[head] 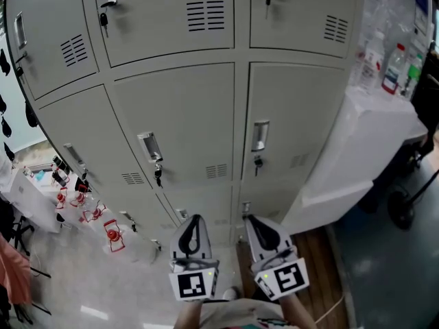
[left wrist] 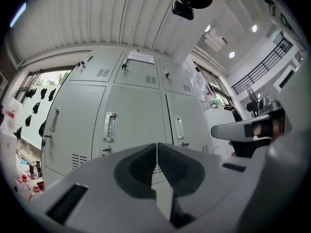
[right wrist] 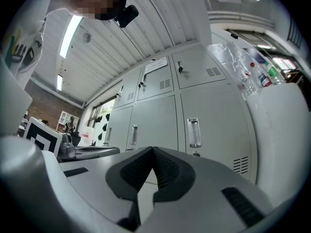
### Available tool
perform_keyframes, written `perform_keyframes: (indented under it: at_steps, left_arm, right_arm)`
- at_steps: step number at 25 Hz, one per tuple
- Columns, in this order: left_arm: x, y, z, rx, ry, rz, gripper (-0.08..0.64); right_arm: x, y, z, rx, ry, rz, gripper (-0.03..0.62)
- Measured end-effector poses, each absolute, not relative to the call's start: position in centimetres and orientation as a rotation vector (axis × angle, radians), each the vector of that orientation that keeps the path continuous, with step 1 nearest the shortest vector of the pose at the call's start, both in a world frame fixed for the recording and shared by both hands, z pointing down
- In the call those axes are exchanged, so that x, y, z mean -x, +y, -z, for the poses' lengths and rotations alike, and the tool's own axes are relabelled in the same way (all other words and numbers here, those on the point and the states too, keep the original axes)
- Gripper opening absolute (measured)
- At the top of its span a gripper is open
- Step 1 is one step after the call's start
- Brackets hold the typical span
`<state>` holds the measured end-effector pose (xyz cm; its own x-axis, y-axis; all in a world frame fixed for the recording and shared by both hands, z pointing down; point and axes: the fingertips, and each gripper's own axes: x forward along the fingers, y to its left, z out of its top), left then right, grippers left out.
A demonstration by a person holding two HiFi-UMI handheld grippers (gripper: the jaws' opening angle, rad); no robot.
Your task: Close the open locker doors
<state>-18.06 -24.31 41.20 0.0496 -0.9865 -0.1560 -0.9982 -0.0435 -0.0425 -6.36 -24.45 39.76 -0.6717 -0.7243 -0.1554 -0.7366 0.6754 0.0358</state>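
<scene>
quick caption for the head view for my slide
Left gripper and right gripper, both shut, held side by side before grey lockers.

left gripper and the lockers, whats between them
Nothing. In the left gripper view, the shut, empty left gripper faces the lockers across a bare stretch.

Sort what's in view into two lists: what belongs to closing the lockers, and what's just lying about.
Belongs to the job:
- grey metal locker doors, none visibly open
- left gripper, jaws shut
- right gripper, jaws shut

Just lying about:
- clear plastic bottles on the white-covered table
- small red objects on the floor
</scene>
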Motion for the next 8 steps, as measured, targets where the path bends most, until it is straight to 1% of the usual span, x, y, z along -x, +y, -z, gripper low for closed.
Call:
perform_keyframes:
  at_steps: [8]
  left_arm:
    - [18.03,-24.09,-41.92,2.173,2.058,-0.083,0.012]
  right_arm:
    - [6.46,-24.43,-39.80,1.222,2.748,-0.145,0.005]
